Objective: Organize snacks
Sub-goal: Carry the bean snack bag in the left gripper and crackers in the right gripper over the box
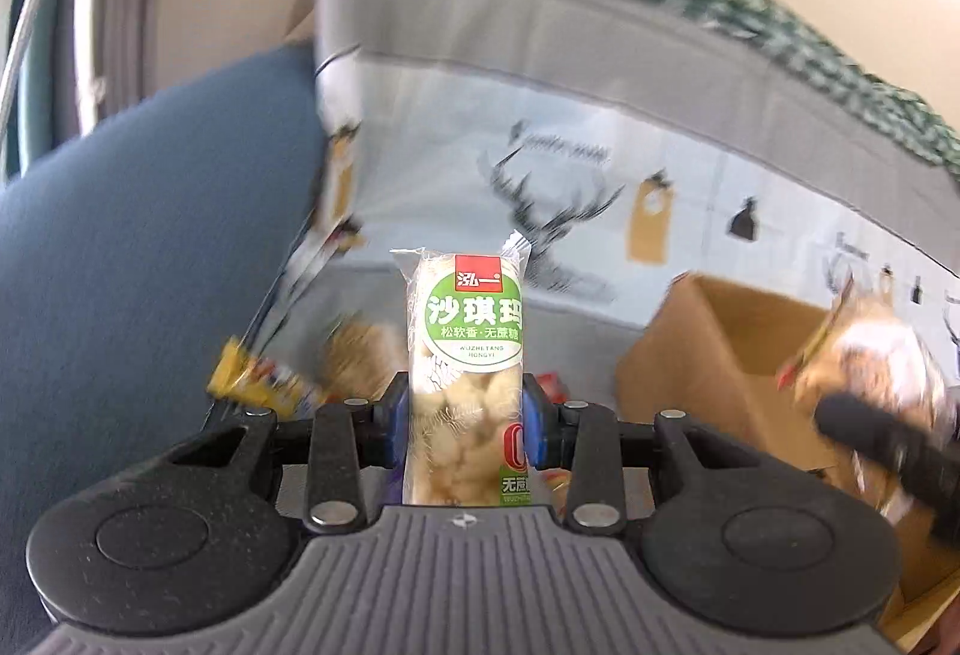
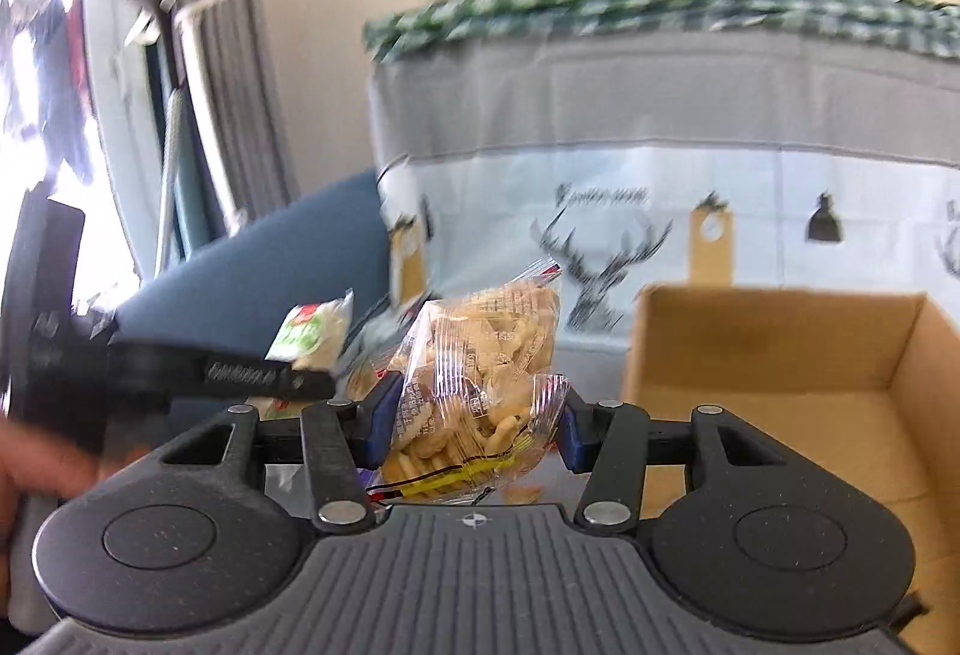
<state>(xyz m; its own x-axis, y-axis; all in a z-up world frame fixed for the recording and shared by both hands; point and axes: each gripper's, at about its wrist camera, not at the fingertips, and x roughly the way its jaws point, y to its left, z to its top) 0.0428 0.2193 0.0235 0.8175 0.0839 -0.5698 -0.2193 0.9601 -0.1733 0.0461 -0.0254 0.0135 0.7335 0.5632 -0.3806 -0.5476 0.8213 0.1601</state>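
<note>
Only rightward, open carton; left jaws clamping sachima bar, right jaws biscuits.

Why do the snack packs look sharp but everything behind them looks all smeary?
Left wrist view: the green-label snack in the left gripper is crisp, while the cardboard box and deer-print cloth streak with motion blur. Right wrist view: the cracker bag is sharp; the window side glares white.

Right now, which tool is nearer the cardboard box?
Right. The right tool, clamping a clear cracker bag, is beside the cardboard box; the left tool, gripping a sachima pack, is farther left.
</note>
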